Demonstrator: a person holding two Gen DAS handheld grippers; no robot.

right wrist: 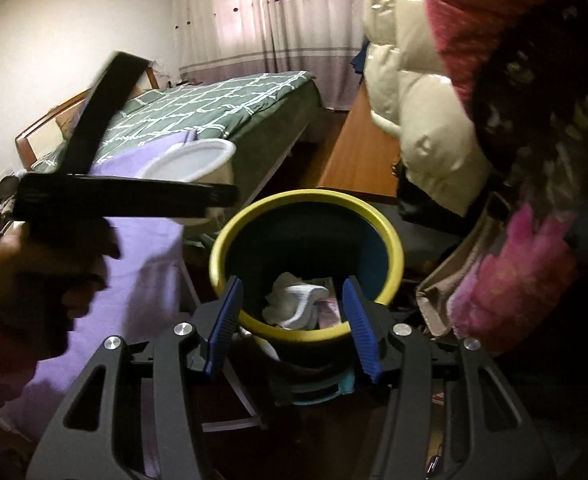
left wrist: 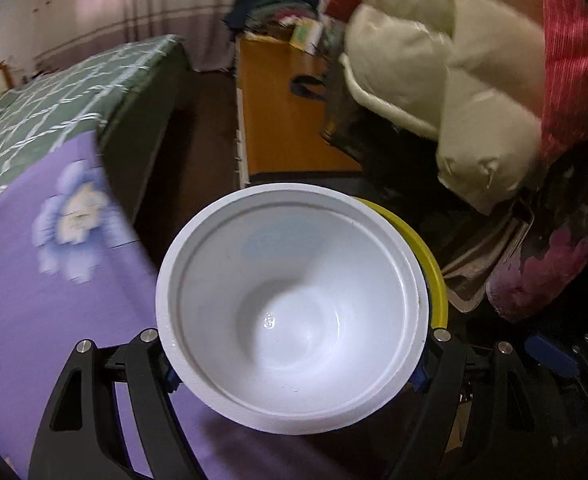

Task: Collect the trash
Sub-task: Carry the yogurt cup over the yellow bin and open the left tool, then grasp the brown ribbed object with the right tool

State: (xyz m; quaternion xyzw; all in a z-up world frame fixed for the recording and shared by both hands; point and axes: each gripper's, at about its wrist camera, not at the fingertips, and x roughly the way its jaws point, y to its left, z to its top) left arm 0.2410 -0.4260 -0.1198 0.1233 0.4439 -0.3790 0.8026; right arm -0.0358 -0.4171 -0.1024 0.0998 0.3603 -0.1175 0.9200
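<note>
In the left wrist view the left hand-held gripper (left wrist: 294,364) fills the bottom of the frame, its jaws pinching a white bowl (left wrist: 292,308) from both sides at the lower wall. The bowl's mouth faces the camera and it looks empty. Just behind its upper right edge a curve of yellow rim shows: the bin (left wrist: 434,272) lies right beyond the bowl, slightly to the right in the frame, so I judge the bowl is nearly over the bin's mouth but not yet squarely above it.

In the right wrist view the right hand-held gripper (right wrist: 290,320) sits at lower centre, its blue pads spread with nothing between them, one on each side of the bin's near rim (right wrist: 306,334) without pressing on it. Inside the bin lies crumpled white paper (right wrist: 296,300). The left hand (right wrist: 34,272) is at the left edge, its gripper reaching toward centre with the bowl tilted, up and to the left of the bin's mouth.

Farther back stand the bed (right wrist: 222,104) with its green cover, a wooden tabletop (right wrist: 358,152) and the curtains (right wrist: 270,12).

The left hand is the one to finish the drop.
</note>
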